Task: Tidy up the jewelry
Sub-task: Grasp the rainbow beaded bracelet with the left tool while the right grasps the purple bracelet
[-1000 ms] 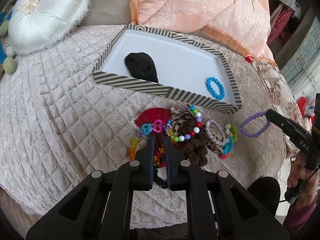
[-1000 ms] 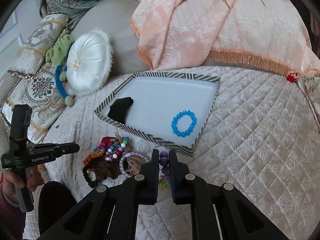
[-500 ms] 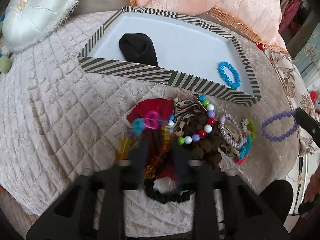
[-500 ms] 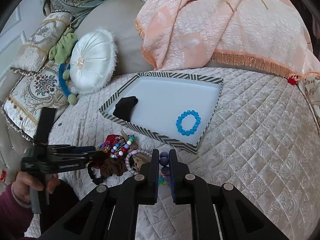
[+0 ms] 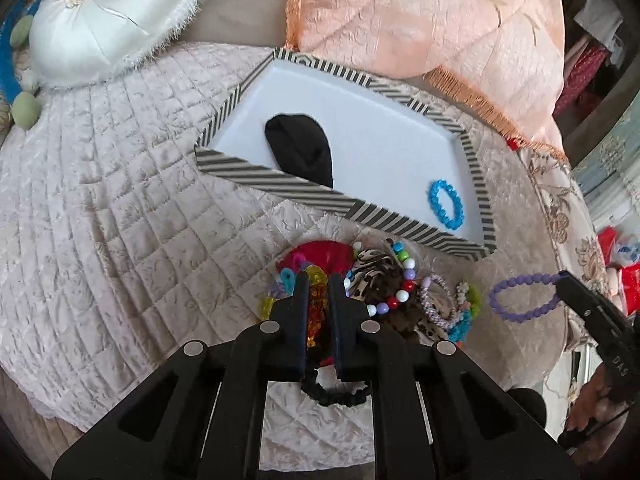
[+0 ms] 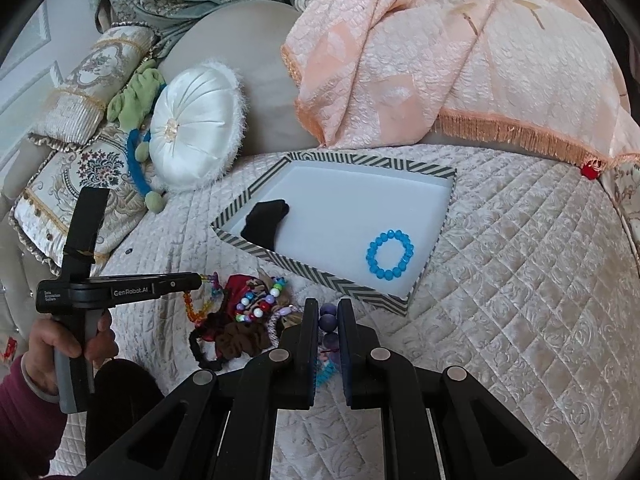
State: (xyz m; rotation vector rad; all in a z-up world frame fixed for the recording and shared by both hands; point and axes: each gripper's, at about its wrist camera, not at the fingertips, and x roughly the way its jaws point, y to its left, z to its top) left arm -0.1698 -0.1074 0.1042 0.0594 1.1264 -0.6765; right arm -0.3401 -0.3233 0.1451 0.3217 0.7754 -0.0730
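Observation:
A striped-rim white tray (image 5: 304, 190) (image 6: 320, 276) on the quilted bed holds a black pouch (image 5: 300, 150) (image 6: 266, 218) and a blue bead bracelet (image 5: 446, 204) (image 6: 390, 254). A pile of jewelry and hair ties (image 5: 384, 288) (image 6: 244, 316) lies in front of the tray. My left gripper (image 5: 318, 280) (image 6: 200, 278) is shut on an orange-yellow bead bracelet (image 5: 314, 312) (image 6: 196, 308) and holds it above the pile. My right gripper (image 6: 328, 306) (image 5: 560, 276) is shut on a purple bead bracelet (image 5: 520, 298) (image 6: 328, 316), held in the air right of the pile.
A white round cushion (image 5: 108, 16) (image 6: 196, 128) and patterned pillows (image 6: 72, 184) lie at the back left. A peach fringed blanket (image 5: 420, 16) (image 6: 440, 60) is heaped behind the tray. The bed edge drops off close to me.
My left gripper dipped into the pile, closed on the orange-yellow bracelet and lifted it. My right gripper kept hold of the purple bracelet and shifted slightly.

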